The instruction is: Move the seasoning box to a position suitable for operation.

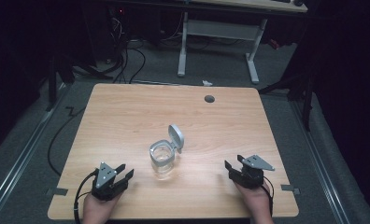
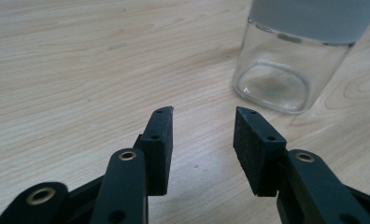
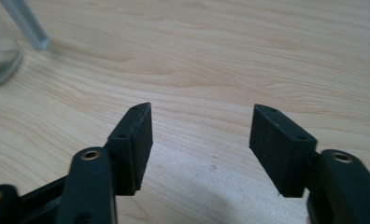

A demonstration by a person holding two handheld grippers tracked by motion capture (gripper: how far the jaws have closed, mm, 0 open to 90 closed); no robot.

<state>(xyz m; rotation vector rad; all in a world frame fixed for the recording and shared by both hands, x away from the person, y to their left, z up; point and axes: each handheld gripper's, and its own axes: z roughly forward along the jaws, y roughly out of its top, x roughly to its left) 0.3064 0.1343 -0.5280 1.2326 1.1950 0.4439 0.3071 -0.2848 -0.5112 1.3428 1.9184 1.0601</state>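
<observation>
A clear glass jar with a grey collar stands upright at the middle of the wooden table. Its hinged grey lid is flipped up and back. My left gripper rests near the front left edge, open and holding nothing. In the left gripper view the jar stands just beyond and to the right of the open gripper. My right gripper sits near the front right edge, open and holding nothing. The right gripper view shows the jar's edge at far left, well away from my gripper.
A round cable hole sits near the table's far edge. A white-legged desk and cables lie on the floor beyond. Bare wood lies all around the jar.
</observation>
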